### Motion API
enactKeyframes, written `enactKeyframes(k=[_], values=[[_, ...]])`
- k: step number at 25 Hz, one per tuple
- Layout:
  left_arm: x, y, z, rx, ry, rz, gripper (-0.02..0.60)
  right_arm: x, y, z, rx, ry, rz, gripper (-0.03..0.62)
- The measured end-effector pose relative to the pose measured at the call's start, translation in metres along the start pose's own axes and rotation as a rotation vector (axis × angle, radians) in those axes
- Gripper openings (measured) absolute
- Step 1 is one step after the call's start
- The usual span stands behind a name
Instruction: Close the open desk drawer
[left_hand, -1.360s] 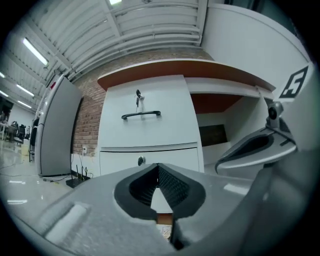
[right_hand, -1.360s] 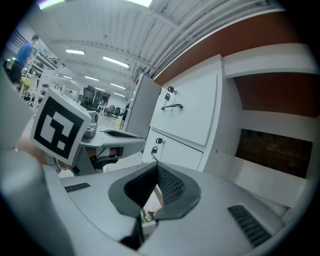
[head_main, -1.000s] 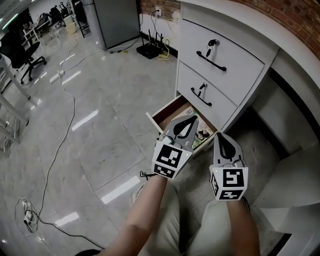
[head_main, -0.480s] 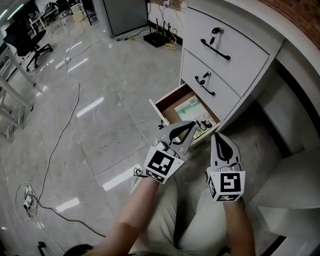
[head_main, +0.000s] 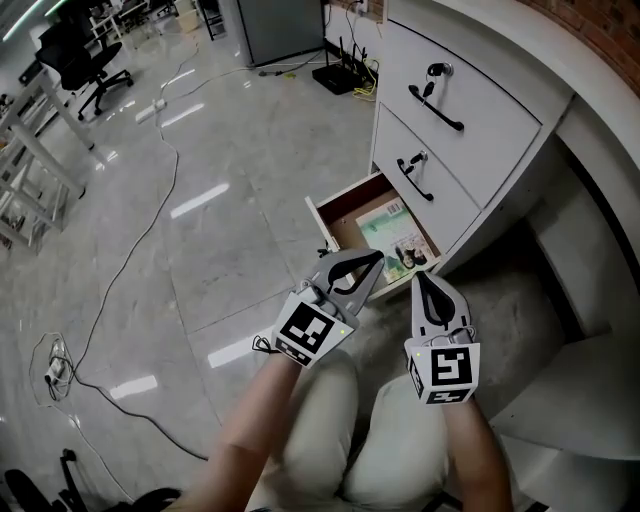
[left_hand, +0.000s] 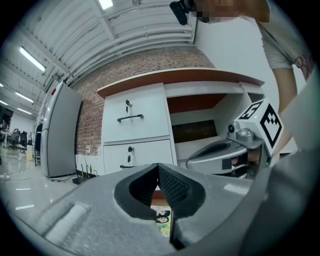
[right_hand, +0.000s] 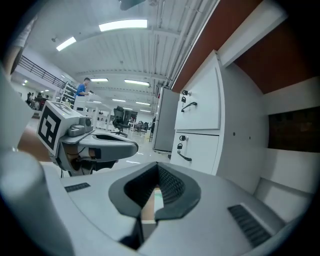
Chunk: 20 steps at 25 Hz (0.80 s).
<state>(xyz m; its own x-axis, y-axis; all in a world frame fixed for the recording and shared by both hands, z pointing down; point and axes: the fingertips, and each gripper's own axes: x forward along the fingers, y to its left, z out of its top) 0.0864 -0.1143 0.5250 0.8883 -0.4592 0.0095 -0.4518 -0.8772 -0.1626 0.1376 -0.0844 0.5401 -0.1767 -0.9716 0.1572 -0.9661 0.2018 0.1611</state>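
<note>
The white desk pedestal's bottom drawer (head_main: 340, 205) stands pulled out over the floor, with a green illustrated booklet (head_main: 395, 235) lying inside. Above it the two upper drawers (head_main: 455, 95) are closed, each with a black handle and a key. My left gripper (head_main: 376, 259) hovers at the drawer's near edge, shut with nothing held. My right gripper (head_main: 419, 277) sits just right of it beside the drawer's near corner, also shut and empty. In the left gripper view the booklet (left_hand: 162, 220) shows below the closed pads (left_hand: 170, 185).
Cables trail over the glossy floor (head_main: 200, 250), and a black router (head_main: 345, 78) lies by the wall. An office chair (head_main: 85, 60) and a grey cabinet (head_main: 275, 25) stand farther off. The desk's kneehole (head_main: 580, 250) opens at the right. The person's knees are below both grippers.
My left gripper has drawn back and down from above the booklet to the drawer's near edge. The right gripper has barely moved. The drawer stays open.
</note>
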Motion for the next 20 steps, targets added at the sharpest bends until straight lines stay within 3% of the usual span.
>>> enactKeyframes(k=[4, 8, 13, 17, 20], values=[[0.001, 0.004, 0.002, 0.029, 0.043, 0.039, 0.006, -0.002, 0.002, 0.002, 0.007, 0.012, 0.073, 0.011], [-0.006, 0.022, 0.002, 0.005, 0.067, 0.056, 0.006, 0.008, 0.000, -0.003, 0.032, 0.038, 0.099, 0.011], [-0.016, 0.054, -0.029, 0.010, 0.130, 0.007, 0.007, 0.031, -0.003, -0.003, 0.062, 0.041, 0.044, 0.011], [-0.023, 0.081, -0.054, -0.043, 0.141, -0.040, 0.008, 0.055, -0.004, -0.003, 0.076, 0.052, -0.020, 0.011], [-0.024, 0.091, -0.072, -0.037, 0.158, -0.097, 0.060, 0.071, -0.001, -0.010, 0.086, 0.070, -0.060, 0.011]])
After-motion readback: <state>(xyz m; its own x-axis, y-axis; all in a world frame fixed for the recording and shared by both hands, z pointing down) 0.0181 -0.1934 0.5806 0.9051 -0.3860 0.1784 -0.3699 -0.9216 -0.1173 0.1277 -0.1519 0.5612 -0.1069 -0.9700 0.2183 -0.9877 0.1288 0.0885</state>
